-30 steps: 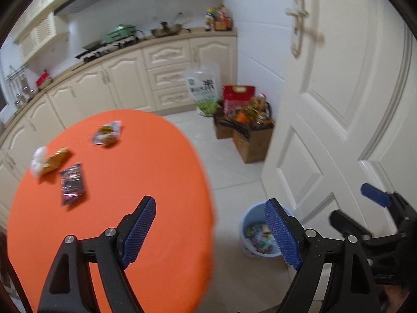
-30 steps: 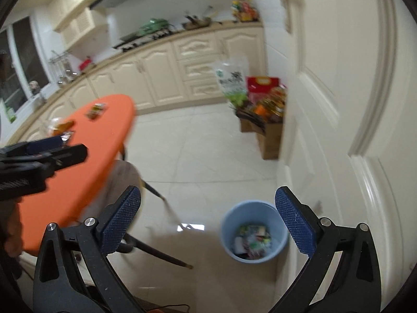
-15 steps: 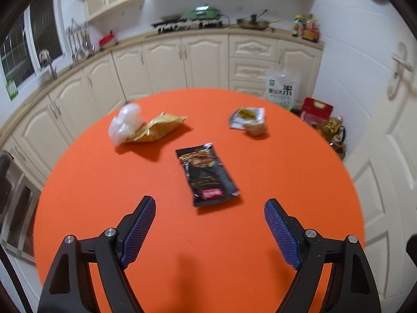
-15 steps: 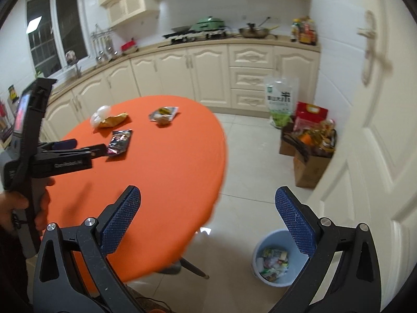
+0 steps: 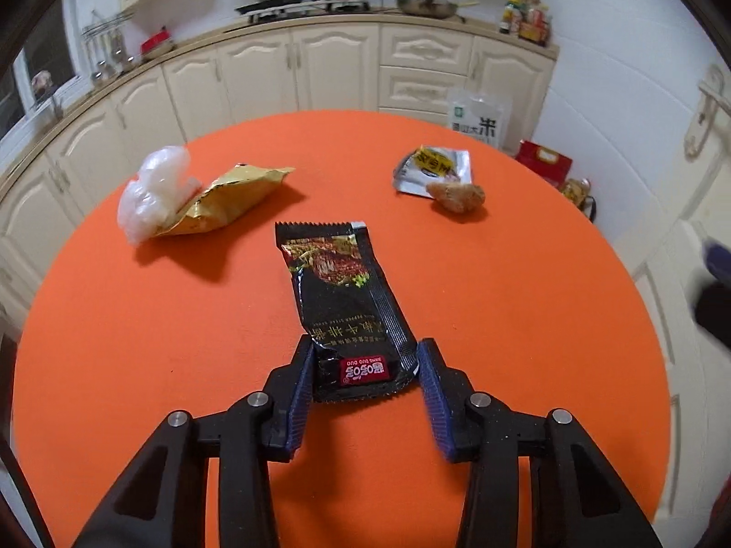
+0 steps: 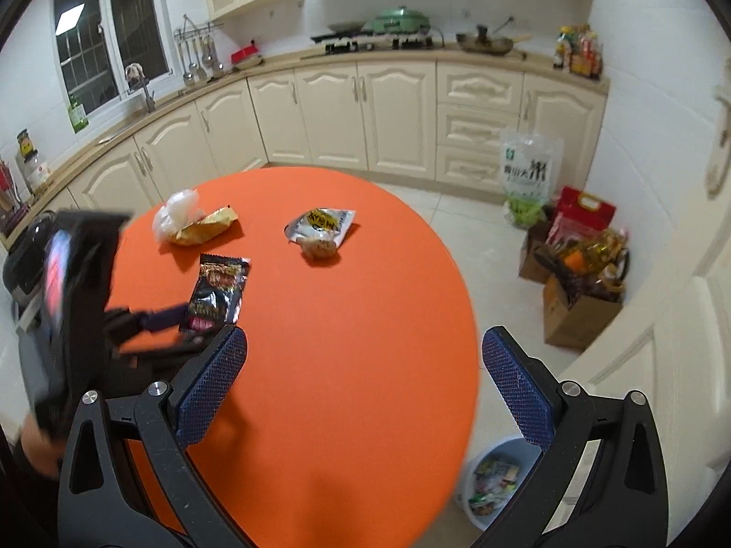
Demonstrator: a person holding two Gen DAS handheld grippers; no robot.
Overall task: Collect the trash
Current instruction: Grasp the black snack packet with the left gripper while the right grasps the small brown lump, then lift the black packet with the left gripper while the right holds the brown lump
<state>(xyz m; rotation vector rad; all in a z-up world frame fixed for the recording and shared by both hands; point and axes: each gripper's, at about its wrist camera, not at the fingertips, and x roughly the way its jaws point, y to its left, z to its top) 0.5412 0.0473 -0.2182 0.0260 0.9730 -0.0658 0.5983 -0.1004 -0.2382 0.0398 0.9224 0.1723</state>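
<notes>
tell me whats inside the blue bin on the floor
The blue bin holds several crumpled wrappers, some green and white. The orange table hides its left part.

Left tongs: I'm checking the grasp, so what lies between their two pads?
The near end of the black sauce packet, flat on the orange table, in the left wrist view.

- Left gripper [image 5: 365,365] jaws straddle the near end of a black foil sachet [image 5: 345,306] at mid round orange table [image 5: 525,319]
- Gold wrapper [image 5: 228,201] towards the far-left edge
</notes>
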